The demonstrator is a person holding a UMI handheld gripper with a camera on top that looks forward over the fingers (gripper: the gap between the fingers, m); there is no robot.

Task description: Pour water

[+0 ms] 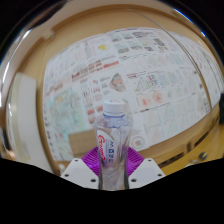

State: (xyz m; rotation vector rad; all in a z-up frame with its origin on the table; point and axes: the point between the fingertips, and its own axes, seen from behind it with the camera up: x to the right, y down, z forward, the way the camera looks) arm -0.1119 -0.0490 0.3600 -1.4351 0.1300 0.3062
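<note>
Newsprint sheets (120, 75) paper the wall behind, with a pale upright edge (25, 120) at the left and wooden ledges (185, 150) at the right. Between them, the gripper (113, 168) has its purple pads clamped on a clear water bottle (113, 140), held upright, cap apparently on. No receiving cup shows; pouring looks not yet begun.

Warm indoor light, heavy fisheye bending at edges, slight overall blur.
</note>
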